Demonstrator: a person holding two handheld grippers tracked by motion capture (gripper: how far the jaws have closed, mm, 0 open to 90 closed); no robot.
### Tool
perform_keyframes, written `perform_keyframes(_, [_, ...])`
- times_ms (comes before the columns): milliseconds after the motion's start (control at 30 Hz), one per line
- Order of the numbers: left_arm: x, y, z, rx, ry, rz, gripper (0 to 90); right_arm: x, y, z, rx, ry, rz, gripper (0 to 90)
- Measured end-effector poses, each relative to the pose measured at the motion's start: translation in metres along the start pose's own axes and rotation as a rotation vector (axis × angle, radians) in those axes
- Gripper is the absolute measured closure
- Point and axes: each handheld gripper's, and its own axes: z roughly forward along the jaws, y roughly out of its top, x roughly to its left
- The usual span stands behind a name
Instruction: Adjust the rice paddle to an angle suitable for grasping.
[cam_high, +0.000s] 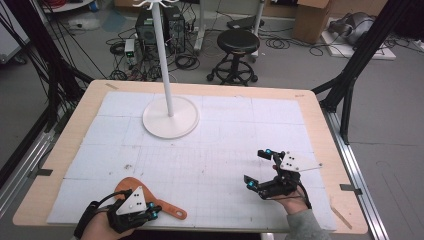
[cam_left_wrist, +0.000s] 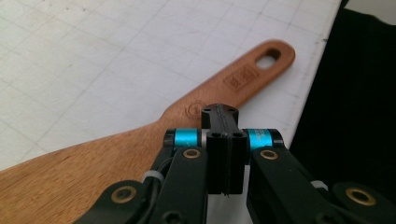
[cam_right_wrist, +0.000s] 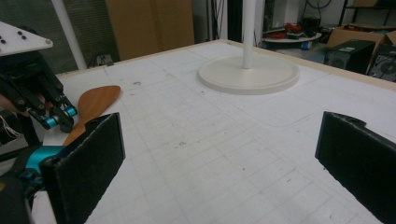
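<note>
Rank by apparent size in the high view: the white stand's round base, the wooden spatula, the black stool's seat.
1. White stand's round base
2. Wooden spatula, partly hidden by the left gripper
3. Black stool's seat, farther away, so its true size is unsure.

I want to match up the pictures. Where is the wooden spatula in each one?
High view: the wooden spatula lies at the bottom left, under the left gripper.
Left gripper view: it runs from the bottom left up to its handle hole at the upper right.
Right gripper view: its blade sits at the left edge.
Shared landmark: the white gridded mat.
</note>
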Motion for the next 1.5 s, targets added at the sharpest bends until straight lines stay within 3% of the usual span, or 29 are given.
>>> perform_keyframes(300, [0.01, 0.004, 0.006, -0.005, 0.011, -0.046, 89.6, 0.0, -0.001, 0.002, 0.013, 0.003, -0.002, 0.0])
perform_keyframes(667, [0.026, 0.014, 0.017, -0.005, 0.056, -0.065, 89.6, 0.0, -0.001, 0.003, 0.026, 0.004, -0.004, 0.0])
perform_keyframes(800, [0.034, 0.015, 0.019, -0.008, 0.058, -0.098, 89.6, 0.0, -0.001, 0.003, 0.023, 0.004, -0.006, 0.0])
perform_keyframes(933, [0.035, 0.017, 0.014, -0.027, 0.055, -0.089, 89.6, 0.0, -0.001, 0.003, 0.019, 0.006, -0.008, 0.0])
perform_keyframes(1033, [0.047, 0.017, 0.007, -0.05, 0.078, -0.125, 89.6, 0.0, -0.002, 0.003, 0.024, 0.008, -0.006, 0.0])
perform_keyframes(1233, [0.077, 0.014, 0.012, -0.055, 0.12, -0.23, 89.7, 0.001, -0.001, 0.004, 0.03, 0.015, -0.008, 0.0])
perform_keyframes(1300, [0.083, 0.013, 0.015, -0.024, 0.118, -0.248, 89.7, 0.001, -0.002, 0.004, 0.03, 0.016, -0.009, 0.0])
perform_keyframes(1400, [0.082, 0.012, 0.015, -0.011, 0.131, -0.242, 89.6, 0.0, -0.002, 0.005, 0.035, 0.017, -0.004, 0.0])
perform_keyframes(1500, [0.078, 0.013, 0.013, 0.023, 0.17, -0.179, 89.7, 0.001, -0.002, 0.005, 0.036, 0.022, -0.01, 0.0])
